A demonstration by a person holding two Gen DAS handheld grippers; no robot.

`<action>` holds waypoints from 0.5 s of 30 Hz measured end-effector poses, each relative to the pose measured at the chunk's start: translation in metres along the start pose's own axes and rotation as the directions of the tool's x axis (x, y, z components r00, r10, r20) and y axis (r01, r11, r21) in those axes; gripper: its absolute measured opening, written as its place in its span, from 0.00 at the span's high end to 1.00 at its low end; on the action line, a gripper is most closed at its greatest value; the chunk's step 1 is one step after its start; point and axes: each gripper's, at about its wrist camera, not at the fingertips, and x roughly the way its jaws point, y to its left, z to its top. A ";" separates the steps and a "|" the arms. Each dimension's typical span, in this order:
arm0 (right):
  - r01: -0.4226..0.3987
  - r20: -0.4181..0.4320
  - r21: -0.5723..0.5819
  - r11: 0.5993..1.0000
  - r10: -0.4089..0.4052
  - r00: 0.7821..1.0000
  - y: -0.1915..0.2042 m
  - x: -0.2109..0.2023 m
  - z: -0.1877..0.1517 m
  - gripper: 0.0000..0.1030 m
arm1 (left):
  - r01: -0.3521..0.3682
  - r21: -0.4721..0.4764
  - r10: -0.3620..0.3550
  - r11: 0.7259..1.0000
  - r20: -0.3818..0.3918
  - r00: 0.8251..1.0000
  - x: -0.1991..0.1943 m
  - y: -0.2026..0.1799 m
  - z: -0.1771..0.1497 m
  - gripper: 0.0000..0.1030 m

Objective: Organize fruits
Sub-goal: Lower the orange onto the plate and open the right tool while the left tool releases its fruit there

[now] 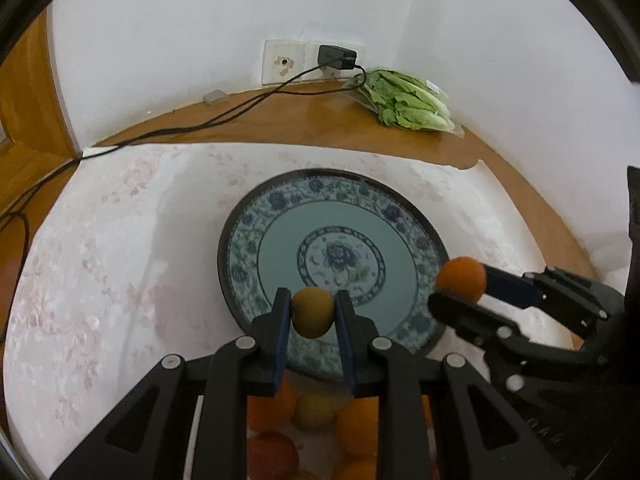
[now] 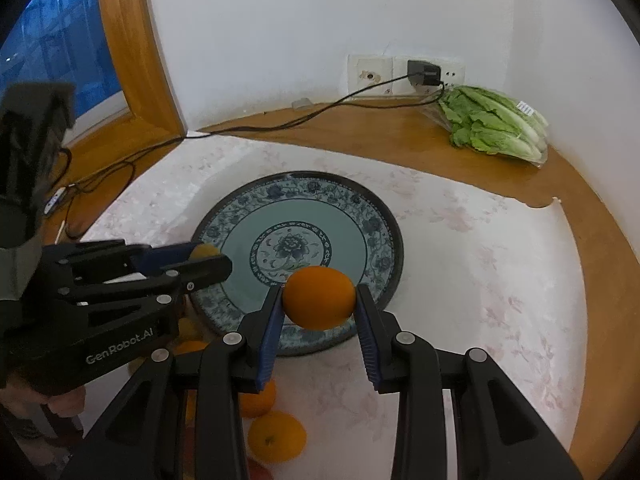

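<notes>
My left gripper (image 1: pixel 313 312) is shut on a small yellow-green fruit (image 1: pixel 313 313), held just above the near rim of the blue-and-white patterned plate (image 1: pixel 400 208). My right gripper (image 2: pixel 319 300) is shut on an orange (image 2: pixel 319 298), hanging over the plate's near edge (image 2: pixel 360 208). In the left wrist view the right gripper (image 1: pixel 460 285) enters from the right with the orange (image 1: pixel 461 278) over the plate's right rim. The left gripper (image 2: pixel 208 258) shows at the left of the right wrist view with the yellow-green fruit (image 2: pixel 203 251) mostly hidden. The plate has nothing lying on it.
Several loose oranges (image 2: pixel 277 439) and other fruit (image 1: pixel 272 454) lie on the white floral cloth (image 1: pixel 120 264) below the grippers. Bagged lettuce (image 2: pixel 494 128) rests at the back right by the wall. A black charger cable (image 2: pixel 280 124) runs across the wooden tabletop toward the window at left.
</notes>
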 end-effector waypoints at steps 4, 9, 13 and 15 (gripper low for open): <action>0.003 -0.023 -0.005 1.000 -0.003 1.000 -0.001 0.014 0.003 0.65 | -0.005 -0.010 0.005 1.000 0.004 1.000 0.009 0.002 0.007 0.78; 0.005 -0.034 0.000 1.000 -0.005 0.999 -0.003 0.023 0.006 0.65 | -0.021 -0.022 0.021 1.000 -0.014 1.000 0.021 0.006 0.009 0.78; 0.010 -0.045 0.001 1.000 -0.010 0.999 -0.003 0.030 0.009 0.65 | -0.024 -0.030 0.023 0.999 -0.030 0.999 0.027 0.009 0.008 0.78; 0.012 -0.046 0.002 1.000 -0.012 0.999 -0.002 0.031 0.009 0.65 | -0.024 -0.030 0.023 0.999 -0.028 0.999 0.028 0.009 0.009 0.78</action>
